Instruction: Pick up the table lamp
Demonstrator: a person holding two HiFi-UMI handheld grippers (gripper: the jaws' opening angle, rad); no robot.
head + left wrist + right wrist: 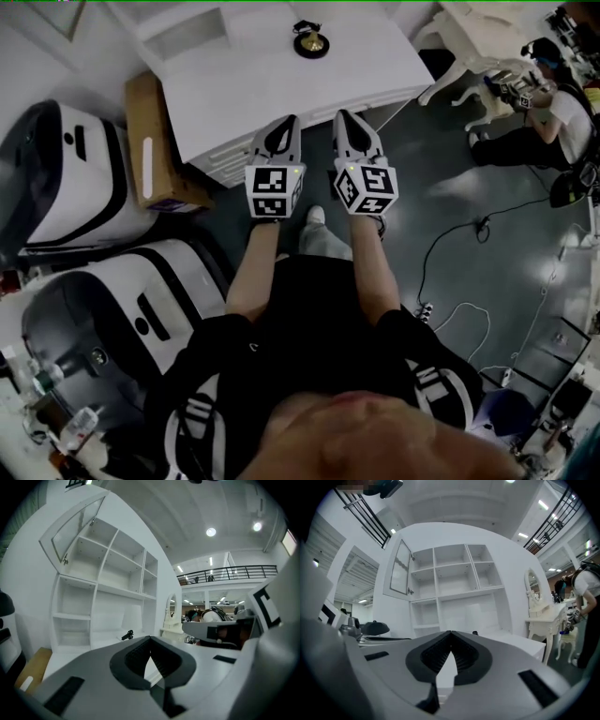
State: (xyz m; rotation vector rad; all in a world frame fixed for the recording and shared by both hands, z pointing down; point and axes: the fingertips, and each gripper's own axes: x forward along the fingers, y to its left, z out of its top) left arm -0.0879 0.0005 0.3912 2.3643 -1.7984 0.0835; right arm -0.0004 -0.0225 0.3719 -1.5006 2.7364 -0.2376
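Head view, L to R: cardboard box (155, 141) sits against the white desk (272, 84) at its left edge. Desk front edge runs just beyond your gripper tips. Open floor (450, 216) to the R. Table lamp (311, 41) stands far back on the desktop, well apart from both grippers. Left gripper (292, 122) and right gripper (340, 116) are side by side, forearms parallel, pointing at the desk. Both jaw pairs closed tip to tip, empty.

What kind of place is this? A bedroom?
Probably a big hall or lab, furnished like a room. A white desk and dressing table stand here, a balcony railing runs high behind, and cables trail over the floor.
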